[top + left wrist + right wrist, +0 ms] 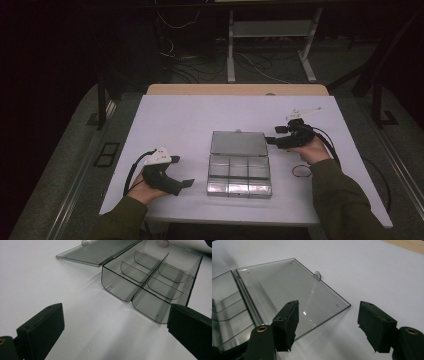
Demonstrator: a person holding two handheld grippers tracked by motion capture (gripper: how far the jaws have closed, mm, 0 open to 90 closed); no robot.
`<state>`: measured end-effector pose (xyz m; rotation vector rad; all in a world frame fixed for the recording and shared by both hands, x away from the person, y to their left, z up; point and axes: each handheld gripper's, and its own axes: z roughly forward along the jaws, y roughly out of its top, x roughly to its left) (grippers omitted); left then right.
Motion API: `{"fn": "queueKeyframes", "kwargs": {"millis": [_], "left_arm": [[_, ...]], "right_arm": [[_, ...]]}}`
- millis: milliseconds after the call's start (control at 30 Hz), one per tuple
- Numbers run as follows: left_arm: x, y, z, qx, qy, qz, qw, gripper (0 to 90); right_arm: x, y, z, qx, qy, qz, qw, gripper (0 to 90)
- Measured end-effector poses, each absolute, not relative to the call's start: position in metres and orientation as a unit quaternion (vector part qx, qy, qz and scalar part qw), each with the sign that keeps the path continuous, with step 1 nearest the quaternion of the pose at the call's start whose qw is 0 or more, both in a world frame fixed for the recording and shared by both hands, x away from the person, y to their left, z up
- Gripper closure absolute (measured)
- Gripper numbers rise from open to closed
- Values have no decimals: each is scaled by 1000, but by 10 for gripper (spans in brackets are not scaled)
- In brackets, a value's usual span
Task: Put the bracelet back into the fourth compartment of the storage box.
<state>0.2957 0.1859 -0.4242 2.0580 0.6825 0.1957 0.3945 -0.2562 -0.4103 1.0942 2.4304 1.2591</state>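
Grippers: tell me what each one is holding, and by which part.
Nothing. The left gripper and right gripper are both open, beside the open box.

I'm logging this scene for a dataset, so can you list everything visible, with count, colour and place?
Compartment box: one, clear smoky-grey plastic, middle of the table, open, six empty compartments.
Lid: one, same clear grey, hinged to the box's far side, lying flat open on the table.
Red loop: one, thin, red, on the table right of the box, by the right hand; too small to identify.
Table: one, white top, wooden strip along its far edge.
Cables: several, pale, on the dark floor beyond the table.
Left claw: one, black, open, left of the box.
Right claw: one, black, open, at the lid's right edge.
Sleeves: two, olive green, bottom of the high view.
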Motion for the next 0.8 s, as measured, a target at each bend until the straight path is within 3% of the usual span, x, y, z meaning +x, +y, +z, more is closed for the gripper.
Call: {"fn": "queueKeyframes", "kwargs": {"millis": [800], "left_arm": [[296,183,-423,839,271,82,464,5]], "right_arm": [[342,-282,-406,379,818,417,119,303]]}}
